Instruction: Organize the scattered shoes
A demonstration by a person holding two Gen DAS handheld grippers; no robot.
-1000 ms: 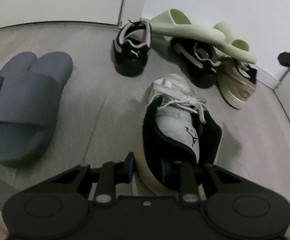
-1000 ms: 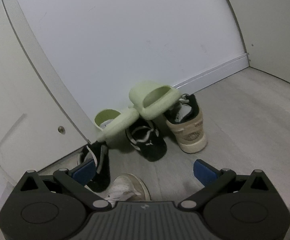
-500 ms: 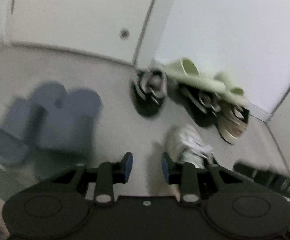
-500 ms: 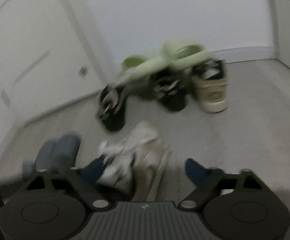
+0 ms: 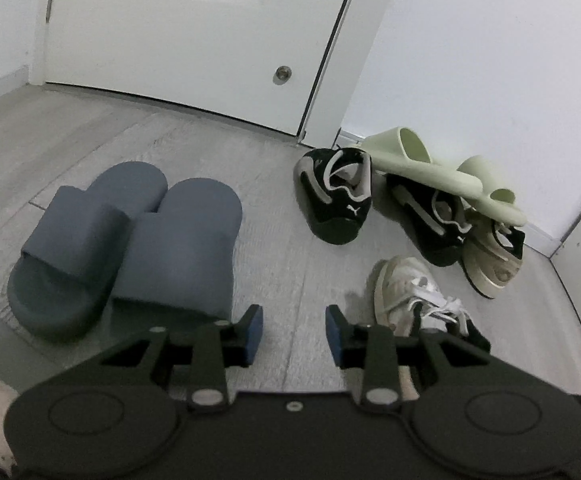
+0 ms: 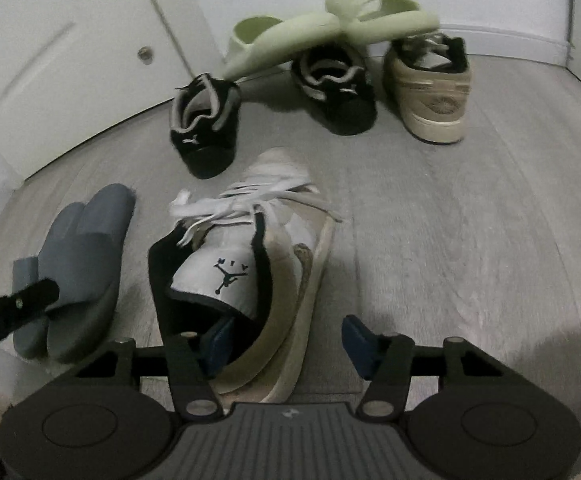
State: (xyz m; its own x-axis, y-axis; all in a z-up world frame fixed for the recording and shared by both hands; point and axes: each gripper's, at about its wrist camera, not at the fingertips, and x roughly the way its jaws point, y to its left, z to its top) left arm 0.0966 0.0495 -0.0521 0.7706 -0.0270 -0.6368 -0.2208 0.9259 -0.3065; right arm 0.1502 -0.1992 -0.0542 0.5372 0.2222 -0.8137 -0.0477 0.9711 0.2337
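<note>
Since a second earlier, the left gripper (image 5: 292,330) had let go of the white sneaker (image 6: 246,264) and hung empty, fingers apart. The right gripper (image 6: 284,344), fingers spread, straddled its heel collar on the near floor. That collar looked stiff enough to pinch; the shoe seemed light, with loose laces, and leaned sideways.

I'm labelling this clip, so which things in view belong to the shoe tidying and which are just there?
Belongs to the job:
- white sneaker, between the right tool's open fingers
- blue slides
- two black sneakers
- green slides, lying on the shoes
- tan sneaker
- left tool, open, empty

Just there:
- door
- wall
- floor
</note>
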